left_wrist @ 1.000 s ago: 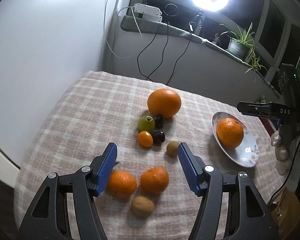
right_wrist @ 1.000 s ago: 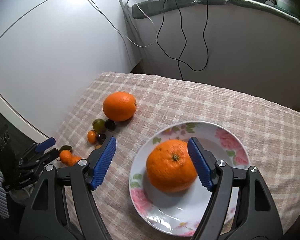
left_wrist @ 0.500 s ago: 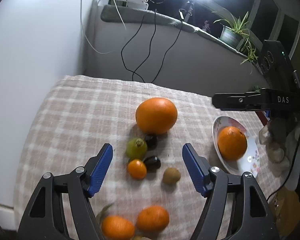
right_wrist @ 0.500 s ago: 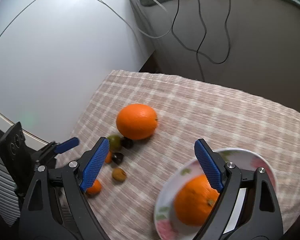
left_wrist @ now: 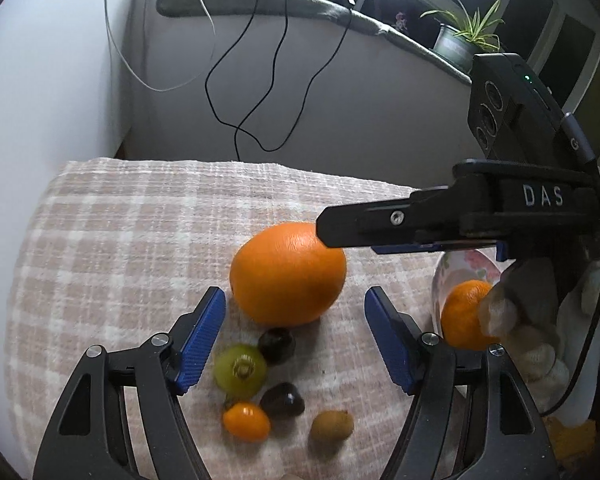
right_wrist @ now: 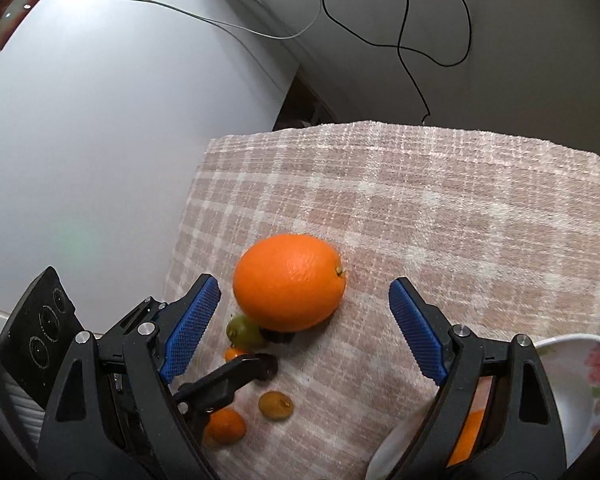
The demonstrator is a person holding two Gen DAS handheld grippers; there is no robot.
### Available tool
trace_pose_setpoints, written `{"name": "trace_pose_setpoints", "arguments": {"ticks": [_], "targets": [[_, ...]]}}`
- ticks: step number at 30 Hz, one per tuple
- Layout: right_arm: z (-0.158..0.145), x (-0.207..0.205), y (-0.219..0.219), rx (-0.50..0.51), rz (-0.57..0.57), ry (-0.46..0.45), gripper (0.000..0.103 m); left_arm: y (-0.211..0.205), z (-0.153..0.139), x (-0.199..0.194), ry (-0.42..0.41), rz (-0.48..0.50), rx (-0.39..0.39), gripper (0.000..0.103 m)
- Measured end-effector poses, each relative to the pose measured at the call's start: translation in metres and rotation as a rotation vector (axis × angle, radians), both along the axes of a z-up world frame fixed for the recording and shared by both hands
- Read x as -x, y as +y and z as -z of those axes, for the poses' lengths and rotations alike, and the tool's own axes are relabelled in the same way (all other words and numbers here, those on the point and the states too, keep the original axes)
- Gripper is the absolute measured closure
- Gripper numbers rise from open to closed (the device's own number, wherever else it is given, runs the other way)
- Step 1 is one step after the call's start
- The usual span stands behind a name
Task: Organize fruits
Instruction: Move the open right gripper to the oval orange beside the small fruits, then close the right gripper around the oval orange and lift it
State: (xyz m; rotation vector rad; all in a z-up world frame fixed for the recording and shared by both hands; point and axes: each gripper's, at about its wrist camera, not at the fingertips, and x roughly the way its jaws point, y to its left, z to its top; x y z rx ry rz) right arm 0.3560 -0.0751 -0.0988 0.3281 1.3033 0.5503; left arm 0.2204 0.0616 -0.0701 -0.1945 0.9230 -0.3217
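Flanking the large orange (left_wrist: 288, 272), both the left hand-held gripper (left_wrist: 295, 334) and right hand-held gripper (right_wrist: 305, 322), wide apart, empty.

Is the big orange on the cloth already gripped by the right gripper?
No. The big orange sits on the checked cloth, with the right gripper open and its blue pads clear of it.

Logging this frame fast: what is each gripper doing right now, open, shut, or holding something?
Left gripper: open, holding nothing, the big orange ahead of it.
Right gripper: open, holding nothing, facing the same orange.
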Motion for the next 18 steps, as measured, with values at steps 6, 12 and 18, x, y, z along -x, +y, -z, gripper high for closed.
{"name": "trace_pose_setpoints", "arguments": {"ticks": [6, 12, 18], "targets": [[0.011, -0.006, 0.010, 0.018, -0.019, 0.021, 0.013, -0.003, 0.006, -0.010, 0.019, 0.001, -0.003, 0.031], [0.016, -0.009, 0.015, 0.017, -0.032, 0.028, 0.013, -0.003, 0.006, -0.015, 0.034, 0.002, -0.028, 0.031], [0.022, -0.013, 0.021, 0.012, -0.032, 0.042, 0.014, -0.010, 0.011, -0.023, 0.061, 0.022, -0.049, 0.031]]}}
